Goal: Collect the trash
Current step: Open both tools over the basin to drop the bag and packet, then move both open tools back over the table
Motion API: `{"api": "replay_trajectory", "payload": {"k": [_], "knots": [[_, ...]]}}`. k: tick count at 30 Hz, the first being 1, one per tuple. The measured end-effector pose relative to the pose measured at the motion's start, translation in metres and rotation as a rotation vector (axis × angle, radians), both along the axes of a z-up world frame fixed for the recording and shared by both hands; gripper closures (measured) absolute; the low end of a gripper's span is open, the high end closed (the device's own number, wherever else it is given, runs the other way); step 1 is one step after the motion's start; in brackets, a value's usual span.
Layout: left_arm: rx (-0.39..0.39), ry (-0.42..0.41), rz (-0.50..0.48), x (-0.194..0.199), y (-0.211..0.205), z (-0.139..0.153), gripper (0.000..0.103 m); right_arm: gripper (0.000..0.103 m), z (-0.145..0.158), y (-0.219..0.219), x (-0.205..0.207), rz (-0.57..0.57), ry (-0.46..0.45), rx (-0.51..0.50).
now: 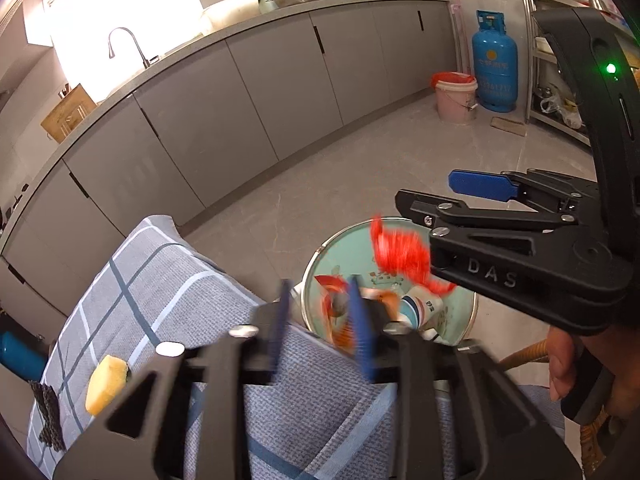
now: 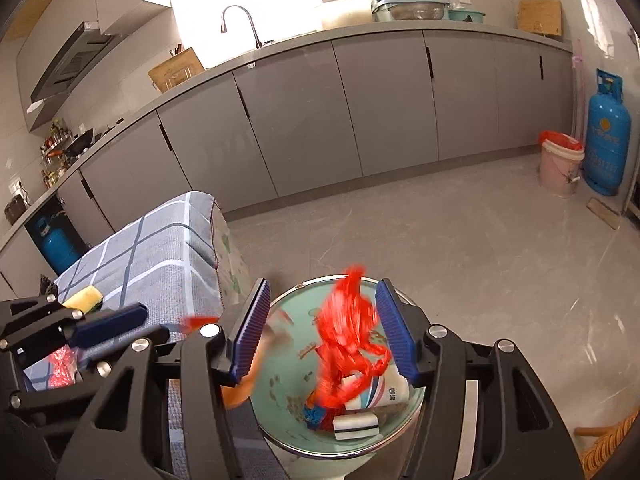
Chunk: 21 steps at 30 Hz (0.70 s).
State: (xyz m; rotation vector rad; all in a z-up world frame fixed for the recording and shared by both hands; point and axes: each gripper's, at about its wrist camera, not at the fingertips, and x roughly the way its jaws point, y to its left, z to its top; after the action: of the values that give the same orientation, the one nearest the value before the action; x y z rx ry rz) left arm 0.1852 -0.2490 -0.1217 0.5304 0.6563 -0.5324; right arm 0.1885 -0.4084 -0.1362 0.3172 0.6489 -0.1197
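Far left of the left gripper's fingers: yellow sponge (image 1: 107, 384) lying on the checked cloth (image 1: 160, 288), with a dark scrubby pad (image 1: 48, 416) at the cloth's edge beside it.

Left gripper (image 1: 320, 320) next, blurred, blue pads spread apart with nothing pinched. Blurry orange-red scrap (image 1: 334, 304) sitting in the gap between the pads, over the near rim of the green bin (image 1: 316, 256); can't tell if it touches a pad. Just past the right pad, down in the bin: a striped paper cup (image 1: 420, 306).

Over to the right gripper (image 2: 324, 332), seen from its own camera: fingers spread wide, not pressing on anything. Red plastic bag (image 2: 346, 340), all motion-smeared, right between the two blue pads but clear of both, hanging loose above the bin's mouth with its lower end down among the stuff inside. Below and beyond the fingertips in the bin: the striped cup again, a white sponge with a dark stripe (image 2: 356, 426), and some blue and red bits.

Further right of those fingers: bare grey floor (image 2: 480, 240), then a pink bucket (image 2: 558, 172) lined in red and a blue gas cylinder (image 2: 606, 140), both well apart from the bin.
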Motion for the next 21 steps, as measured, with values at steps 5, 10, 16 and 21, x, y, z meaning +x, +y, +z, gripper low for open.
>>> {"api": "replay_trajectory", "payload": {"k": [5, 10, 16, 21], "knots": [[-0.01, -0.003, 0.02, -0.001, 0.006, 0.004, 0.043, 0.038, 0.001, 0.001, -0.008, -0.022, -0.003, 0.0], [-0.021, -0.012, 0.036, -0.008, 0.014, 0.011, 0.033, 0.034, 0.006, -0.002, -0.02, -0.055, -0.007, 0.008], [-0.033, -0.021, 0.053, -0.017, 0.024, 0.021, 0.03, 0.031, 0.017, 0.005, -0.031, -0.059, -0.019, 0.003], [-0.044, -0.034, 0.069, -0.029, 0.036, 0.03, 0.029, 0.029, 0.025, 0.013, -0.04, -0.052, -0.032, 0.005]]}}
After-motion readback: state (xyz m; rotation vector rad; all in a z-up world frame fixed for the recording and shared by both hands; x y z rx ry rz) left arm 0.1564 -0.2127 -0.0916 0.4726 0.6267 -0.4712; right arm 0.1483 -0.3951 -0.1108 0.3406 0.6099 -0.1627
